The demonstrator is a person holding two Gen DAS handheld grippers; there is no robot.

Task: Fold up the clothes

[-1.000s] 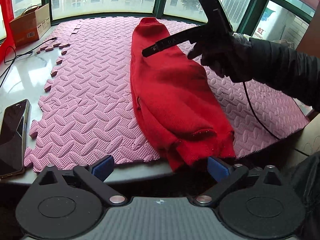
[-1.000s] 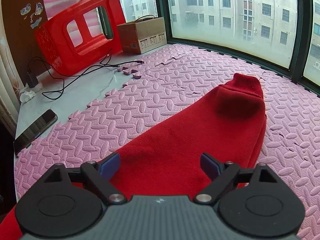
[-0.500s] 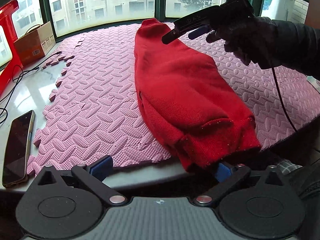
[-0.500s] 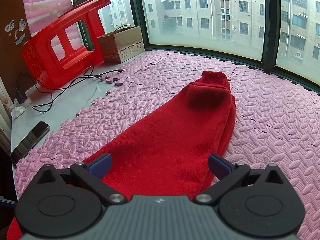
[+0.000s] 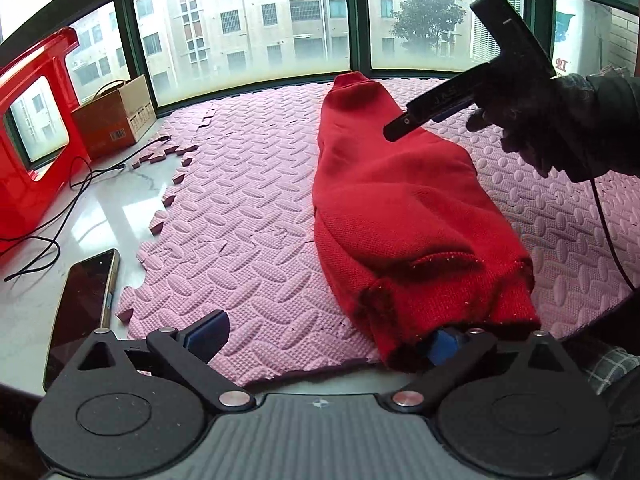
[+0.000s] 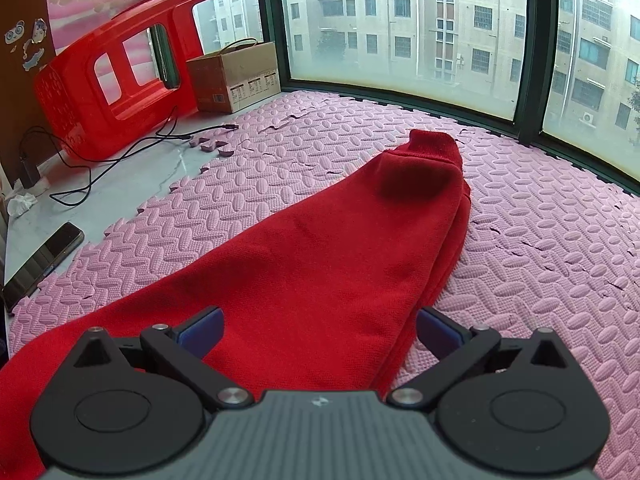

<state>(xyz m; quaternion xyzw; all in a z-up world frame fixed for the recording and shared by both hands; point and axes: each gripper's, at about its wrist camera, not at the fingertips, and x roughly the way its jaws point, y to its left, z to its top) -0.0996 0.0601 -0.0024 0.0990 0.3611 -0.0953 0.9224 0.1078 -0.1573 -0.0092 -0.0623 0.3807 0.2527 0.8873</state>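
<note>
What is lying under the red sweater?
The red sweater lies on the pink foam mat. At its near hem, one blue pad of the left gripper sits partly underneath. Anything else beneath is covered.

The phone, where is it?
The phone lies at the left of both views, on the white sill just off the pink mat's edge, left of the red sweater.

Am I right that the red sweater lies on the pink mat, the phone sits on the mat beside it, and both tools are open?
Not quite: the phone sits off the mat, on the bare white surface beside its edge, as the left wrist view shows. The rest holds: the sweater lies on the mat, and the left tool and right tool are open.
</note>
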